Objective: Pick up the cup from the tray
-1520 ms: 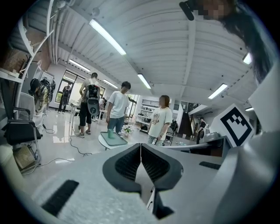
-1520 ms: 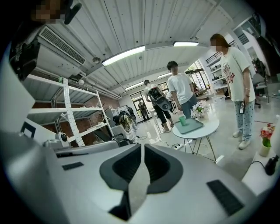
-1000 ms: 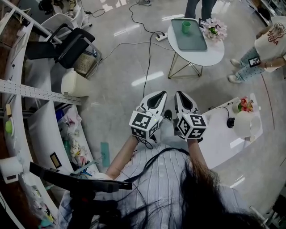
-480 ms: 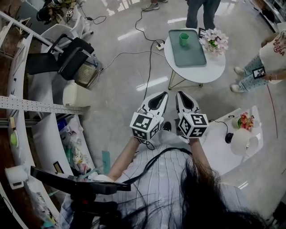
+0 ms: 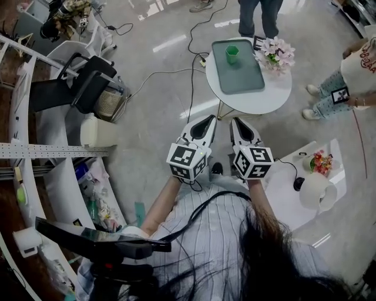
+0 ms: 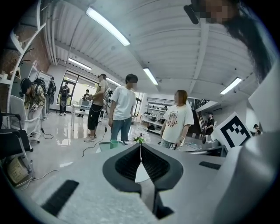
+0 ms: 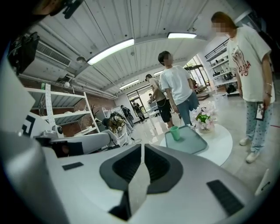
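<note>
A small green cup [image 5: 232, 54] stands upright at the far end of a grey-green tray [image 5: 242, 75] on a round white table [image 5: 249, 99]. Both grippers are held side by side well short of the table, pointing at it. My left gripper [image 5: 210, 119] is shut with nothing in it, and so is my right gripper [image 5: 237, 121]. In the right gripper view the cup [image 7: 175, 132] and tray [image 7: 189, 141] lie beyond the shut jaw tips [image 7: 143, 146]. In the left gripper view the cup [image 6: 114, 142] shows small, left of the tips [image 6: 140, 146].
A pot of pink flowers [image 5: 275, 52] sits on the table beside the tray. People stand behind the table [image 5: 258, 14] and to its right [image 5: 352, 64]. A cable [image 5: 191, 76] crosses the floor. A black chair [image 5: 82, 76] and shelves stand left, a low white table [image 5: 294, 182] right.
Both grippers have moved forward together towards the round table; table, tray and cup now sit nearer and further left in the head view. The jaws stayed shut.
</note>
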Action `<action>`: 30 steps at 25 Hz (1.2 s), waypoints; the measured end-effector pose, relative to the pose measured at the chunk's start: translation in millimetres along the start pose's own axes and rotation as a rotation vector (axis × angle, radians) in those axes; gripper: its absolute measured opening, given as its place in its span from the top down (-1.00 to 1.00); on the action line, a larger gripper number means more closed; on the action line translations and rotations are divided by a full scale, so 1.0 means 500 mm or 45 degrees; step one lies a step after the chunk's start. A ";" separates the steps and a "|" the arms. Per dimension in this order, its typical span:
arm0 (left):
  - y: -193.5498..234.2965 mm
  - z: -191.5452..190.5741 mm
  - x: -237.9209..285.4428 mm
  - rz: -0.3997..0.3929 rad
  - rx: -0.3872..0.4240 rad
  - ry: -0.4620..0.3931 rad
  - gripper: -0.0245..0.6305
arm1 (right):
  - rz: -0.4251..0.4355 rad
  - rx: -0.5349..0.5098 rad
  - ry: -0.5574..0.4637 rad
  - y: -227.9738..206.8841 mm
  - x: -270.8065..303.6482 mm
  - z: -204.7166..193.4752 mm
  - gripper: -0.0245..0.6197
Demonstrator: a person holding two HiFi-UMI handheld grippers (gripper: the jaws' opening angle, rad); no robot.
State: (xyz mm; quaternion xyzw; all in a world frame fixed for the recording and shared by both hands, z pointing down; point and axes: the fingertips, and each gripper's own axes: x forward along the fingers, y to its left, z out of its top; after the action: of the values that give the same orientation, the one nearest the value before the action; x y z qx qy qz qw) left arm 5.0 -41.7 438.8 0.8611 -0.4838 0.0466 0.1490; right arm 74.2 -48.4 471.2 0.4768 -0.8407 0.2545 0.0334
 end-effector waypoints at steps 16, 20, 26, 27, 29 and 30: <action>0.099 0.037 0.205 -0.096 -0.003 0.041 0.88 | -0.106 0.024 0.007 -0.125 0.151 0.070 0.79; 0.146 0.053 0.258 -0.111 -0.009 0.060 0.88 | -0.129 0.032 0.022 -0.149 0.205 0.088 0.79; 0.213 0.060 0.323 -0.119 -0.031 0.091 0.88 | -0.183 0.067 0.049 -0.203 0.282 0.094 0.79; 0.223 0.059 0.332 -0.120 -0.036 0.098 0.88 | -0.192 0.078 0.053 -0.212 0.294 0.093 0.79; 0.241 0.057 0.348 -0.122 -0.046 0.113 0.88 | -0.208 0.097 0.058 -0.229 0.317 0.093 0.79; 0.249 0.056 0.356 -0.123 -0.051 0.119 0.88 | -0.215 0.103 0.062 -0.237 0.328 0.092 0.79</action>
State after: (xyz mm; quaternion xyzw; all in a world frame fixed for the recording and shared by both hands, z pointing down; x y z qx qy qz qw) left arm -8.5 -256.6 478.3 0.8773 -0.4349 0.0699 0.1907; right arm 90.6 -247.4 527.0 0.5408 -0.7854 0.2961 0.0558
